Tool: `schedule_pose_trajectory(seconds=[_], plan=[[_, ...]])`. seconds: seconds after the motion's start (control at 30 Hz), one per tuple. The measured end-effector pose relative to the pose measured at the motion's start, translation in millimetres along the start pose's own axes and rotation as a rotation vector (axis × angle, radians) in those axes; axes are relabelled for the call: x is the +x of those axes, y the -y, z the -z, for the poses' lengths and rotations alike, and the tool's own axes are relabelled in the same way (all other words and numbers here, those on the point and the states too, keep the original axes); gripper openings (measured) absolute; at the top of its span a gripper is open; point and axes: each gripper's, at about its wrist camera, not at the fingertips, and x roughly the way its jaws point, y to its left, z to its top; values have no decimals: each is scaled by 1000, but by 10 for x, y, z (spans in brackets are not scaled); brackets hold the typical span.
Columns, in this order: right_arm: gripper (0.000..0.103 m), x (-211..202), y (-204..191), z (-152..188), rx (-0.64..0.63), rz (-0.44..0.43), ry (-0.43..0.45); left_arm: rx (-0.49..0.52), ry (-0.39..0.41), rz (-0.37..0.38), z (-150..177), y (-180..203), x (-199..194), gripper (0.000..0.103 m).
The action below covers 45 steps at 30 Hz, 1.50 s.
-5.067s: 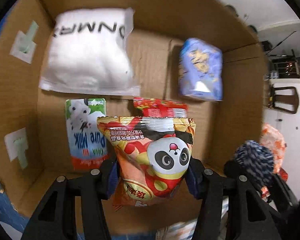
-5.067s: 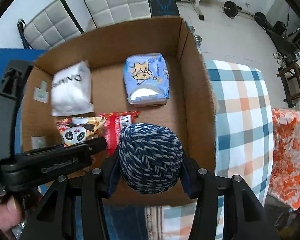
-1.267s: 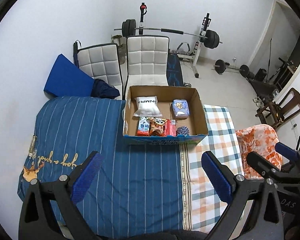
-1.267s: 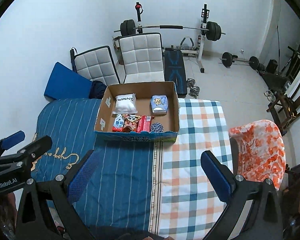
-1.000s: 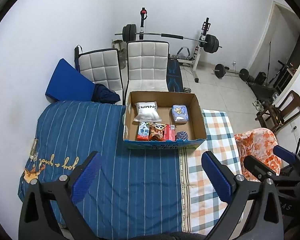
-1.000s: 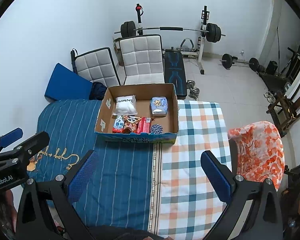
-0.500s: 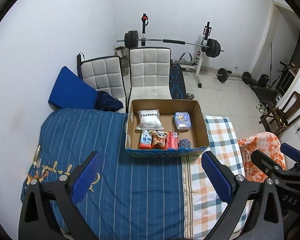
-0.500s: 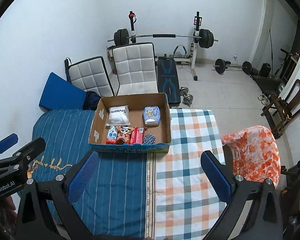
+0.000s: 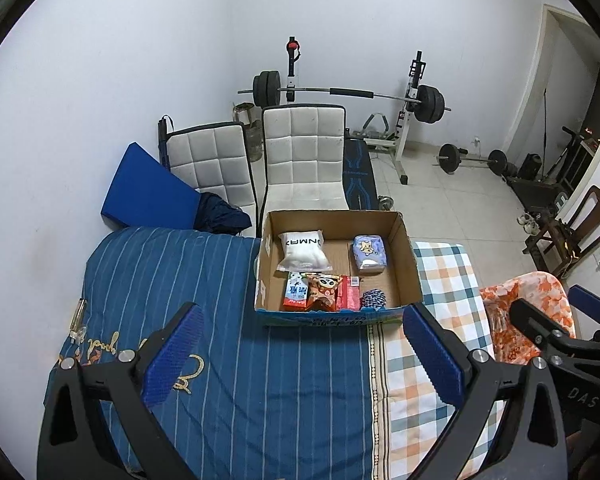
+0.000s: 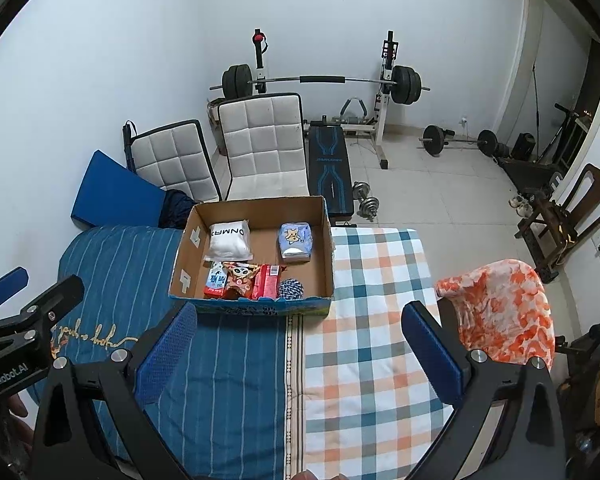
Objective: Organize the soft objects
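Both grippers, left (image 9: pixel 303 342) and right (image 10: pixel 300 338), gape empty, high over the bed (image 9: pixel 228 360); box (image 9: pixel 408 268) sits far, chairs (image 9: pixel 304 156) and barbell (image 9: pixel 352 94) beyond.

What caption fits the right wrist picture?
Open right tool hovers over the bed, facing a cardboard box packed with snack bags, a yarn ball and soft packs.

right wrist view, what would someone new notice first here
The open cardboard box on the bed, with a white pillow pack and a blue pack at its back and snack bags plus a yarn ball along its front. Behind it stand two white padded chairs and a loaded barbell rack. Both tools are open and hold nothing.
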Motion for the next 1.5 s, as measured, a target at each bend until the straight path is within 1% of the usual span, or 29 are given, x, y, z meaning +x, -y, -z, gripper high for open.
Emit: schedule_pose_trajectory(seconds=[0.3,0.97,1.5], plan=[[103,-26,33,-10,-2,20,13,-9,1,-4,9,-14,2,102],[103,-51,38,7,-4,27,25,-11,3,-4,25,-37,-22,102],[103,-72,25,-1,-5,28,26,-28,8,-19,65,-62,-83,102]])
